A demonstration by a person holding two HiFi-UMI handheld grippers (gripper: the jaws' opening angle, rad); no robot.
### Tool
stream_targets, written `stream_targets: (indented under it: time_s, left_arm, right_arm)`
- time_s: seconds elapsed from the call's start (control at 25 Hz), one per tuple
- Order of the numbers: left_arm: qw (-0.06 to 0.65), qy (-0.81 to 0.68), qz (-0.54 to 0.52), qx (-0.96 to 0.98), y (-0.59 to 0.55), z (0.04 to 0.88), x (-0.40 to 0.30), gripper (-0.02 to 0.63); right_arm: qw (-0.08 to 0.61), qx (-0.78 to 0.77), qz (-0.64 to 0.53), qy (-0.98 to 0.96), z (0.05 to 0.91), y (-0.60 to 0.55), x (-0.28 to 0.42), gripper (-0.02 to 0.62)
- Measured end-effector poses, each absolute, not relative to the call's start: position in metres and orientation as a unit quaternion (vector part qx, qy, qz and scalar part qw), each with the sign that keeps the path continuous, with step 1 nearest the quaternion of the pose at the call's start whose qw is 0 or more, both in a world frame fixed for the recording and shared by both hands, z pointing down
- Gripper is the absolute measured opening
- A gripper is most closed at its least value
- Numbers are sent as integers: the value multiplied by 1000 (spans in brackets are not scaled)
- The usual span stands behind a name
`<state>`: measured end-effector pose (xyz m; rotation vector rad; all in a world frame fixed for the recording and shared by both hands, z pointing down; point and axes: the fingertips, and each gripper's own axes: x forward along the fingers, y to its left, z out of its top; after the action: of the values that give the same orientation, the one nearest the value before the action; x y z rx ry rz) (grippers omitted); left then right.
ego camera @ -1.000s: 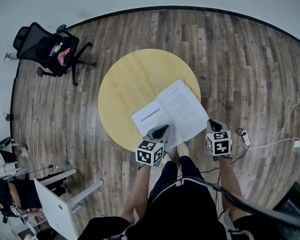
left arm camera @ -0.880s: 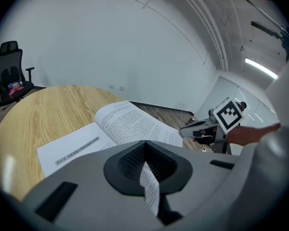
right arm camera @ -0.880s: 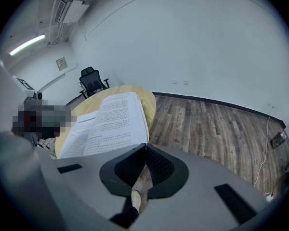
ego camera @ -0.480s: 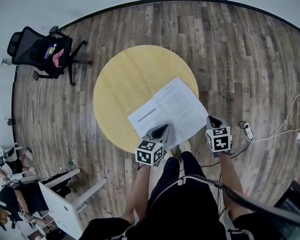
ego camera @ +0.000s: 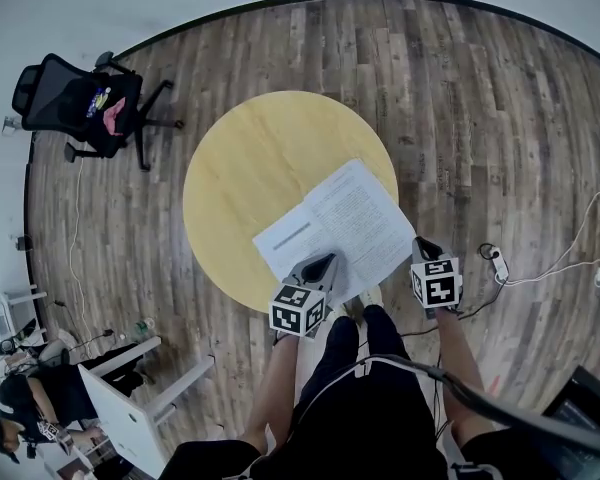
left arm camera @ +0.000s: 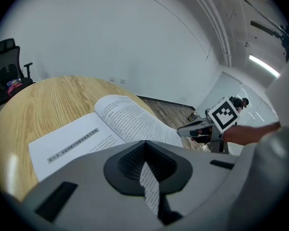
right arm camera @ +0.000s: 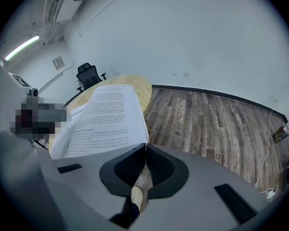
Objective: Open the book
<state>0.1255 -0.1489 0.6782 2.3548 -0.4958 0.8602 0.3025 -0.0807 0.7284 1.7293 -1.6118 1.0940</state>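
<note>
The book (ego camera: 330, 230) lies open on the round yellow table (ego camera: 250, 158), near its front right edge, white printed pages up. Its right page (right arm camera: 106, 119) arches up a little. My left gripper (ego camera: 325, 260) hovers at the book's near edge with the jaws shut and empty; in the left gripper view its tips (left arm camera: 144, 143) meet above the pages (left arm camera: 111, 124). My right gripper (ego camera: 420, 243) hangs just right of the table, off the book's right corner and over the floor. Its jaws (right arm camera: 145, 146) are shut with nothing in them.
A black office chair (ego camera: 80, 98) stands at the far left on the wooden floor. A power strip (ego camera: 493, 268) with white cables lies on the floor right of my right gripper. A white desk (ego camera: 130, 408) and a seated person (ego camera: 20, 398) are at the lower left.
Both grippers have sunk slightly, the right one a bit more. The book lies open as before.
</note>
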Motion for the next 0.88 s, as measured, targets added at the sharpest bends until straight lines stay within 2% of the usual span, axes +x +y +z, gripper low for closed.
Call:
stream_targets:
  time_s: [0.88]
  left_arm:
    - [281, -177, 334, 882, -139, 683, 123, -2]
  right_arm:
    - [240, 653, 385, -606, 726, -82, 311, 23]
